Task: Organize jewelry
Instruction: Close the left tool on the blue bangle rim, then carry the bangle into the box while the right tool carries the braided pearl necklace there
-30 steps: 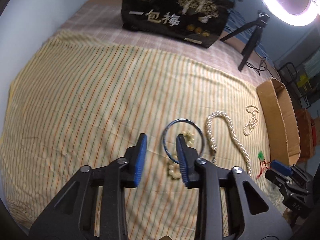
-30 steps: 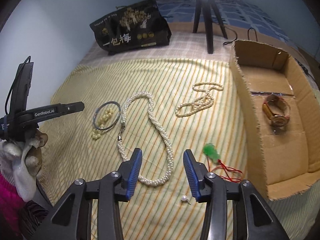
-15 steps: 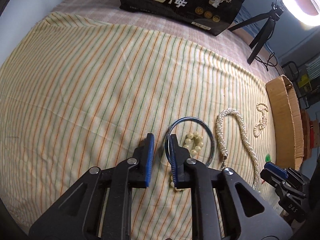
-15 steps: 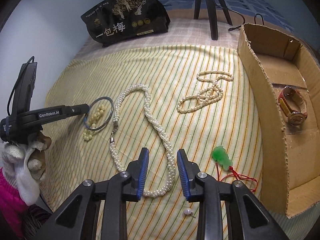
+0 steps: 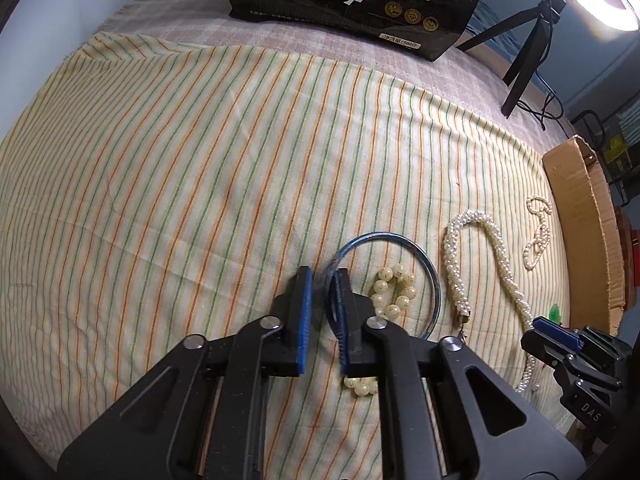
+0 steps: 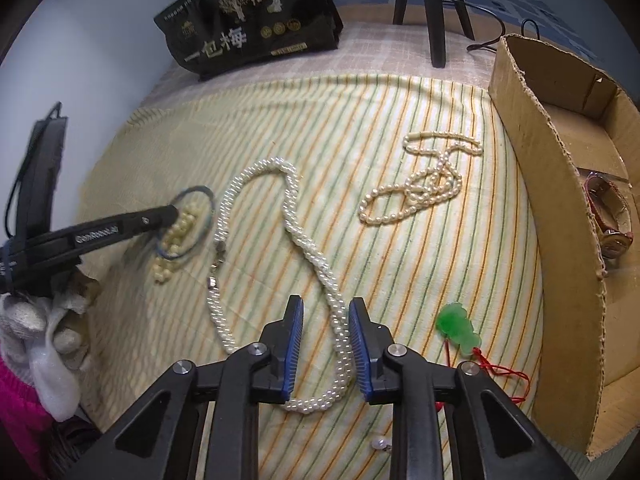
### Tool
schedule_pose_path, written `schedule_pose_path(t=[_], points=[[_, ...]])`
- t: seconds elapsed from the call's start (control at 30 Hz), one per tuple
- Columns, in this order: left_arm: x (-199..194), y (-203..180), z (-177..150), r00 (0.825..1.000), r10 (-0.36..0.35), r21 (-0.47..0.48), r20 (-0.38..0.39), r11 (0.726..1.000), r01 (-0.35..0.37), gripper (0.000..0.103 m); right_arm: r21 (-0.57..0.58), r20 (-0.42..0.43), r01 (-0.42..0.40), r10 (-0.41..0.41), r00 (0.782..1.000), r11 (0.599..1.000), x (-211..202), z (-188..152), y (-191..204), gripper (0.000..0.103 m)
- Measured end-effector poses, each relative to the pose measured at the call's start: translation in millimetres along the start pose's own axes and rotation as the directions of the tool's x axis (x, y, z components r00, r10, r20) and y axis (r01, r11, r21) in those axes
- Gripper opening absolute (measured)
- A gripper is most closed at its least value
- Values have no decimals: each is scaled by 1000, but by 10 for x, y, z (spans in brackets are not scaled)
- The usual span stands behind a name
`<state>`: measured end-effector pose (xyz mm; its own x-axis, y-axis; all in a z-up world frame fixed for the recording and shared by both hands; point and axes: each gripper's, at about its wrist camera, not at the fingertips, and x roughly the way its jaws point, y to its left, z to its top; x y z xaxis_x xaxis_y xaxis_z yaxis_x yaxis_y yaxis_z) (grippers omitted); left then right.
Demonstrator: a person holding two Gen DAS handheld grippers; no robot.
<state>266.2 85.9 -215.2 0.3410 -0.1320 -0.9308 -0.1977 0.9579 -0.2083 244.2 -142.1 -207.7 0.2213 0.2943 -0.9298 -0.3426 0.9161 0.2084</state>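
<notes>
Left gripper (image 5: 320, 312) narrow, straddling blue bangle (image 5: 430, 280) rim near striped cloth (image 5: 160, 200) front edge; grip unconfirmed. Right gripper (image 6: 326, 350) part-open around twisted pearl necklace (image 6: 312, 252), mid-cloth. Step: picking up. Next: close, lift, carry to cardboard box (image 6: 560, 184) at right edge.

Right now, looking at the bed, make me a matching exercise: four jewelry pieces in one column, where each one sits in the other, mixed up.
Things
1. blue bangle
2. twisted pearl rope
3. wristwatch
4. green pendant

Places
A. inside the cardboard box
B. between the fingers of the right tool
C. on the striped cloth, between the right tool and the box
D. rim between the fingers of the left tool

Pairs: 1-D, 2-B, 3-A, 4-C
</notes>
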Motion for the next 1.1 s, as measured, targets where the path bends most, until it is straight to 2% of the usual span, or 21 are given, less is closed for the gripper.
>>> schedule_pose_path(t=[0.2,0.27,0.6,1.1], points=[[-14,47,4,1000,-4,-22,5,1000,5,2,-18,-11,32,-32,999,999,65,-5,8,15],[-38,67,-1,1000,-5,-30,9,1000,5,2,-20,-7,48,-48,999,999,69,-4,6,6],[-298,49,-12,998,-44,-50,52,998,47,2,32,59,-20,18,998,999,-172,6,-27,5],[-830,-173,-21,984,-103,-32,147,993,109,1,41,180,-122,113,977,992,-738,76,114,5]])
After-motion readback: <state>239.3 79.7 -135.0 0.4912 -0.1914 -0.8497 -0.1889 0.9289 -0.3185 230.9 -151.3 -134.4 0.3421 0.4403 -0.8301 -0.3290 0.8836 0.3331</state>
